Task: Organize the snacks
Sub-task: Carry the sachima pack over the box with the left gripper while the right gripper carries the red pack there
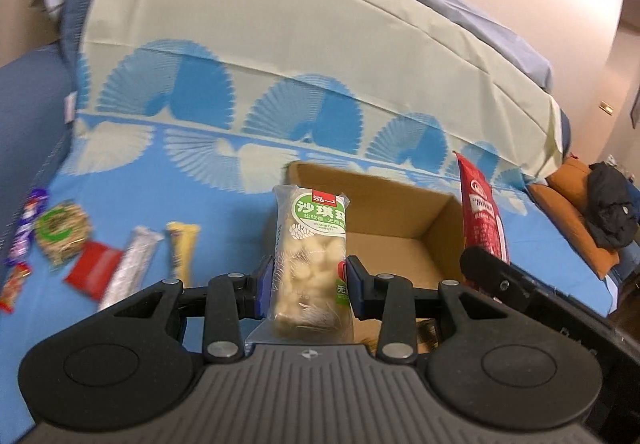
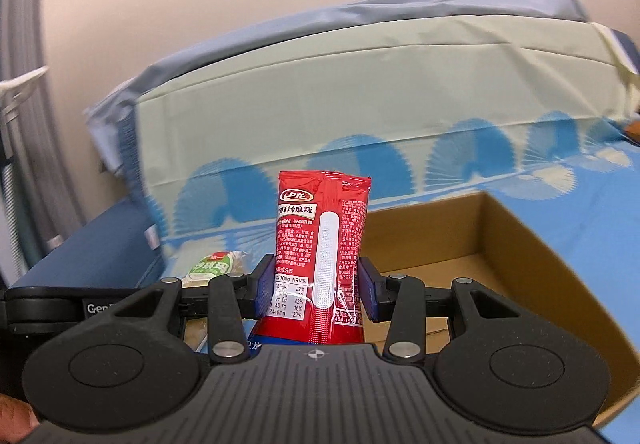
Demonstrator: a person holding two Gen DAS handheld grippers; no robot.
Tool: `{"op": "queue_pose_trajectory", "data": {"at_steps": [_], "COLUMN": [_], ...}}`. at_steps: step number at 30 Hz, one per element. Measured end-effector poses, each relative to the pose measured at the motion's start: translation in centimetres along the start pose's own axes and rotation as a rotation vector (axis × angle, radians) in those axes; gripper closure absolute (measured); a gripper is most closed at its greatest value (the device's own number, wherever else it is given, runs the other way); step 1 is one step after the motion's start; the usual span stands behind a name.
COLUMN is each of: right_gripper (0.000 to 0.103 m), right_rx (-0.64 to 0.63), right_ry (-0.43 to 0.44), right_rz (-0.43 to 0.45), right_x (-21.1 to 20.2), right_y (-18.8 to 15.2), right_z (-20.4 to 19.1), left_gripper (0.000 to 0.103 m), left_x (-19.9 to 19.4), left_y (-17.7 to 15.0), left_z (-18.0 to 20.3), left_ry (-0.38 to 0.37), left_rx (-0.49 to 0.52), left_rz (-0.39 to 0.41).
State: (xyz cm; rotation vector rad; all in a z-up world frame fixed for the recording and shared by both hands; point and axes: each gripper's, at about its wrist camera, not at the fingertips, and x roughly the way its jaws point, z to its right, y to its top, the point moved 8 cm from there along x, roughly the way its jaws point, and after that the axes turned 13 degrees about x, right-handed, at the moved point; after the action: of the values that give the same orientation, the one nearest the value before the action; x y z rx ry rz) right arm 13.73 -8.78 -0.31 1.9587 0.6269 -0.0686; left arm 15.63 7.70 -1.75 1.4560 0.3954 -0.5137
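The left gripper (image 1: 310, 286) is closed partway, its blue pads pinching the sides of a clear-wrapped pale puffed-rice bar with a green label (image 1: 310, 256), which stands upright, long axis pointing away from the gripper. The right gripper (image 2: 316, 288) grips, in the same half-closed way, a red foil spicy-snack packet with white print (image 2: 320, 244), also upright between its pads.

Just beyond both sits an open brown cardboard box (image 1: 400, 203) on the blue-and-cream patterned bedspread (image 1: 240, 171). From the left gripper the box lies ahead and slightly right; from the right gripper it lies ahead and to the right, its near wall already below the packet. The right hand looks the nearer to the box opening, so its packet seems likely to go in first.

Far to the left lie more loose snacks: a silver stick packet (image 1: 132, 264), a yellow stick packet (image 1: 182, 248), a flat red packet (image 1: 94, 270) and a round green-labelled biscuit pack (image 1: 62, 236).
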Motion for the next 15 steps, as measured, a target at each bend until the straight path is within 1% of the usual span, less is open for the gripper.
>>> {"op": "queue_pose_trajectory", "data": {"at_steps": [8,15], "right_gripper": [0.058,0.058], "right_rx": [0.101,0.140], "right_ry": [-0.099,-0.137], "right_rz": [0.053,0.070], "right_x": [-0.1,0.0], "right_y": [2.1,2.4], "right_z": [5.3,7.2], "left_gripper": [0.062,0.062], "left_x": [4.2,5.8], "left_y": [2.0,3.0], "left_z": [4.8,7.1], "left_ry": [-0.054,-0.083], "left_rx": [0.024,0.042], "left_rz": [-0.001,-0.002]}}
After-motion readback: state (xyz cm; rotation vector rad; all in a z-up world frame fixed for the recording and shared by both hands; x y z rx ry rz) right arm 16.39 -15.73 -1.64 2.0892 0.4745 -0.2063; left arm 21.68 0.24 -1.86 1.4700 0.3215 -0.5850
